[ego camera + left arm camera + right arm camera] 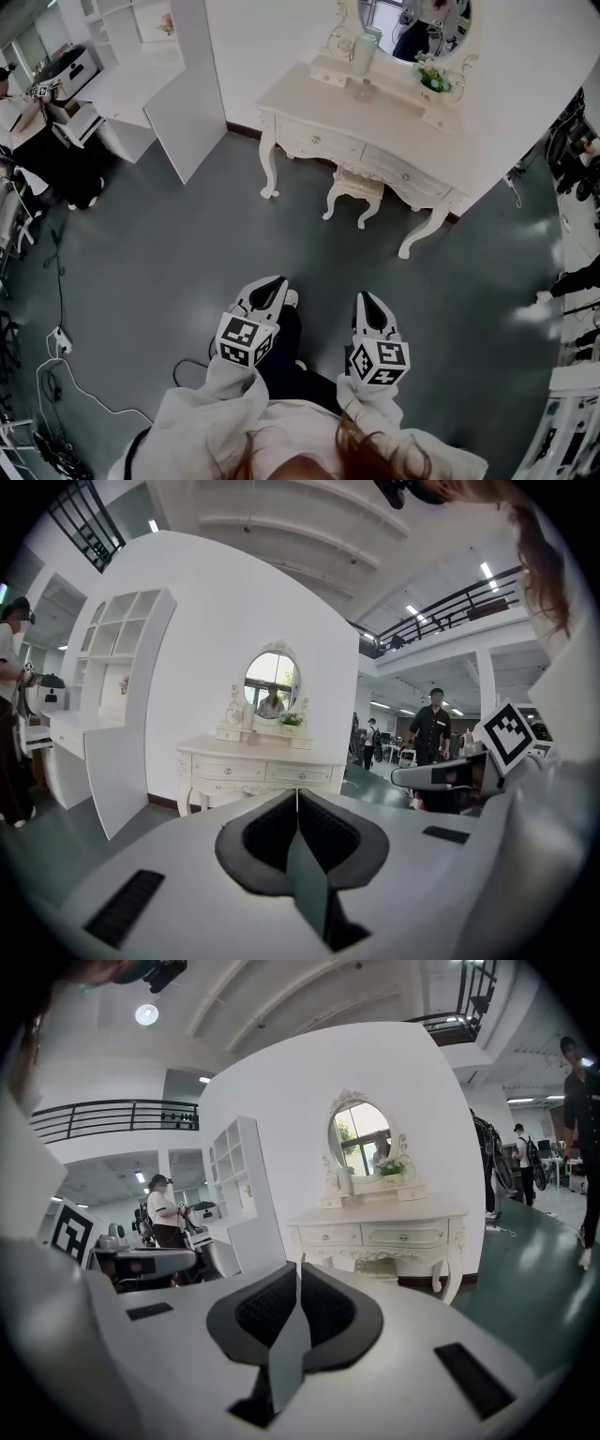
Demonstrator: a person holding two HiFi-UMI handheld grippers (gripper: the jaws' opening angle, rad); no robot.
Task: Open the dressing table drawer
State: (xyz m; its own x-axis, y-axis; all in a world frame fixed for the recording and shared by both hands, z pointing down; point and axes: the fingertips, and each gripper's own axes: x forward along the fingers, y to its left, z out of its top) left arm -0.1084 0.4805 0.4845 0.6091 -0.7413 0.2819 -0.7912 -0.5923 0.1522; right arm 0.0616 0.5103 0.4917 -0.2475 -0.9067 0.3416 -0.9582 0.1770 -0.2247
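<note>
A cream dressing table stands against the white wall, well ahead of me across grey floor. Two drawers with small knobs, the left drawer and the right drawer, sit flush in its front. The left gripper view shows the table in the distance, as does the right gripper view. My left gripper and right gripper are held side by side low in the head view. Both point toward the table with jaws together and nothing between them, as seen at the left gripper's tips and the right gripper's tips.
A cream stool is tucked under the table's middle. An oval mirror and flowers top the table. A white shelf unit with a side panel stands to its left. A person is at far left. Cables lie on the floor.
</note>
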